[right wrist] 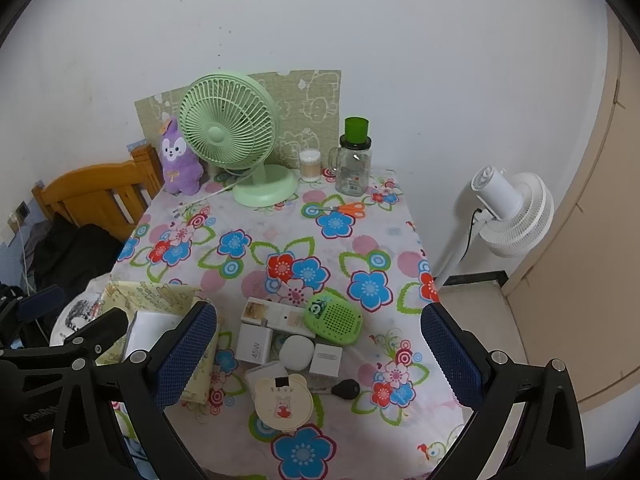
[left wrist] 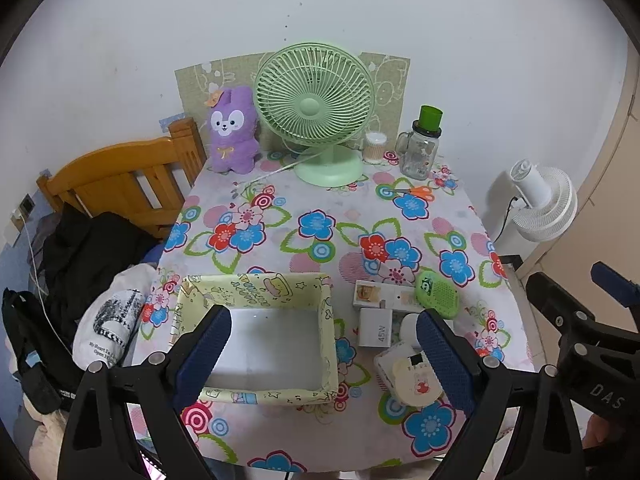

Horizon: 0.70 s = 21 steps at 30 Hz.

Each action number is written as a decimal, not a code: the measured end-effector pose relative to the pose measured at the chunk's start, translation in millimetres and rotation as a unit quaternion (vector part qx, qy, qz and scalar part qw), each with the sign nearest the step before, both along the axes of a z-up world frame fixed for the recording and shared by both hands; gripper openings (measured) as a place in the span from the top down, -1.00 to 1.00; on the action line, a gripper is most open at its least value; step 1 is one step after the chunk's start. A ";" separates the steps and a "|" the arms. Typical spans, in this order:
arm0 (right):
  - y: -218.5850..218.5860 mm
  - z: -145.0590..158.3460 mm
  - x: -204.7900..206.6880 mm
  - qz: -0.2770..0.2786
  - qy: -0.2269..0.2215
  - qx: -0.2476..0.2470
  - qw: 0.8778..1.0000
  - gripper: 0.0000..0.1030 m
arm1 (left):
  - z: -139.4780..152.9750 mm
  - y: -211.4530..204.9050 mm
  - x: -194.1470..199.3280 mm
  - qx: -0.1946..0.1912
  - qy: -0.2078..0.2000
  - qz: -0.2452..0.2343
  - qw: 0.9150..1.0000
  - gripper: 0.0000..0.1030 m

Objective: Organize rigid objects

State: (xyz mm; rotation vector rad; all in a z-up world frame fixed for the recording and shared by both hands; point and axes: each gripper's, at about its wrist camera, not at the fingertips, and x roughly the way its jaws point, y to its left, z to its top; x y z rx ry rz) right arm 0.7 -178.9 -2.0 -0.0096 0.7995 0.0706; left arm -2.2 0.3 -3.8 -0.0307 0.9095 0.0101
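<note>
A yellow fabric box (left wrist: pixel 256 286) stands at the table's near left, its white bottom showing. To its right lies a cluster of small items: a white 45W charger (right wrist: pixel 254 346), a green perforated gadget (right wrist: pixel 334 318), a flat white box (right wrist: pixel 276 316), a white round puck (right wrist: pixel 296 352), a white cube (right wrist: pixel 326 360), a cream bear-shaped disc (right wrist: pixel 284 402) and a black key fob (right wrist: pixel 346 390). My left gripper (left wrist: pixel 324 356) hovers open above the box, nothing in it. My right gripper (right wrist: pixel 320 356) hangs open above the cluster, holding nothing.
At the table's back stand a green desk fan (left wrist: pixel 314 108), a purple plush (left wrist: pixel 232 130), a cotton swab tub (left wrist: pixel 375 146) and a glass jar (left wrist: pixel 420 148), with orange scissors (right wrist: pixel 348 209) nearby. A wooden headboard (left wrist: pixel 120 176) and clothes are left, a white floor fan (right wrist: pixel 512 216) right.
</note>
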 end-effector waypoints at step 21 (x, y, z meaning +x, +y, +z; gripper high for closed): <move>-1.7 -0.1 -0.9 -0.003 0.006 0.009 1.000 -1.00 | 2.9 1.3 -2.3 0.004 -0.012 -0.006 1.000 -0.87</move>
